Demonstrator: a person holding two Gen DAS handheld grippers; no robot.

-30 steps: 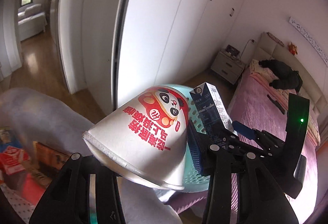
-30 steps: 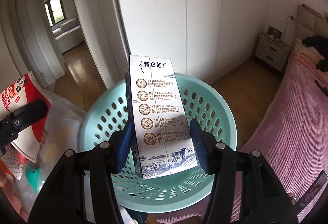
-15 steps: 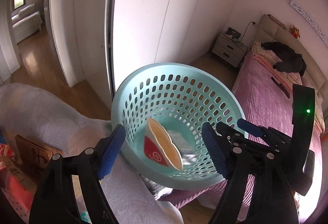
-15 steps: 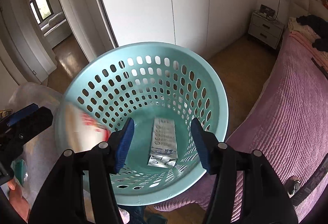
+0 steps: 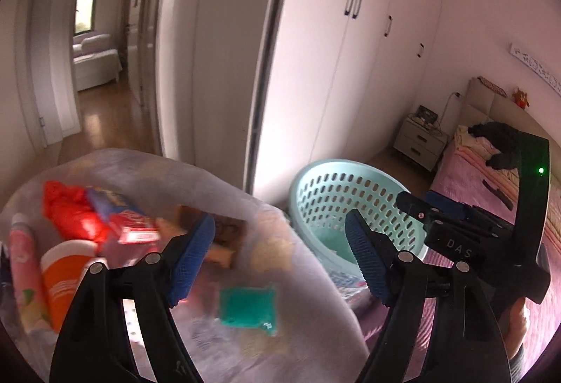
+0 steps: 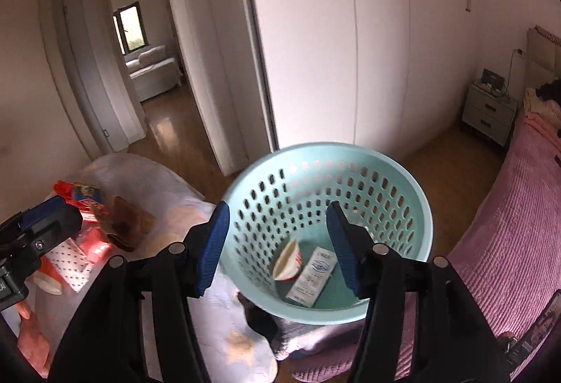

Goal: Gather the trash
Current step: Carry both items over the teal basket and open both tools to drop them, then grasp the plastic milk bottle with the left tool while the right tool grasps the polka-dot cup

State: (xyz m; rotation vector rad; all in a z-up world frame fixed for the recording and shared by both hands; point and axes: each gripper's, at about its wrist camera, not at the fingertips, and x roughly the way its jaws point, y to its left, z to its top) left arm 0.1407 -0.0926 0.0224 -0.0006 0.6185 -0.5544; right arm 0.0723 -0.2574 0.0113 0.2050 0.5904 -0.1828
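A mint perforated basket (image 6: 417,207) stands on the pink bed; it also shows in the left wrist view (image 5: 315,172). Inside it lie a white-and-red paper cup (image 6: 289,260) and a milk carton (image 6: 313,272). My right gripper (image 6: 277,246) is open and empty, above the basket's near side. My left gripper (image 5: 280,260) is open and empty, over a pale quilt (image 5: 266,207) strewn with trash: a red wrapper (image 5: 66,214), a red-and-blue box (image 5: 122,218), an orange cup (image 5: 63,281), a pink tube (image 5: 24,274), a brown packet (image 5: 224,242) and a teal packet (image 5: 247,309).
White wardrobe doors (image 6: 350,49) stand behind the basket. An open doorway (image 6: 147,67) leads to another room on the left. A nightstand (image 6: 489,113) sits at the right by the pink bed (image 6: 508,225). Wooden floor (image 6: 441,151) lies between wardrobe and bed.
Both grippers let go: the cup and the carton dropped into the basket. The left gripper has since swung left over the quilt's trash; the right has risen slightly.
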